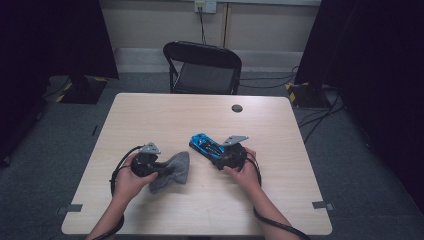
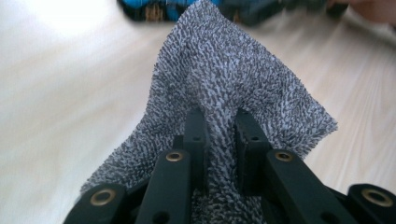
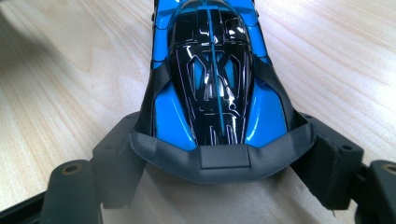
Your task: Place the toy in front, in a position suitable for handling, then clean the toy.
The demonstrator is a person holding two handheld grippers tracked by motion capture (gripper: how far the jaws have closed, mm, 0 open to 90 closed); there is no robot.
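- A pale wood-grain rectangular table [image 1: 165, 112] is filling the frame's centre.
- A grey terry cloth [image 1: 172, 171] is lying lower left.
- A blue-and-black toy car [image 1: 205, 146] is sitting centre right.
- A small dark round cap [image 1: 237, 108] is resting upper centre.

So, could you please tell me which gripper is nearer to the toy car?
The right. The right gripper has its jaws closed on either side of the car's rear end, while the left gripper is off to the car's left, pinching the grey cloth.

On the table [image 1: 165, 107], the cloth [image 1: 172, 170] lies left of the toy car [image 1: 206, 145], seemingly apart.
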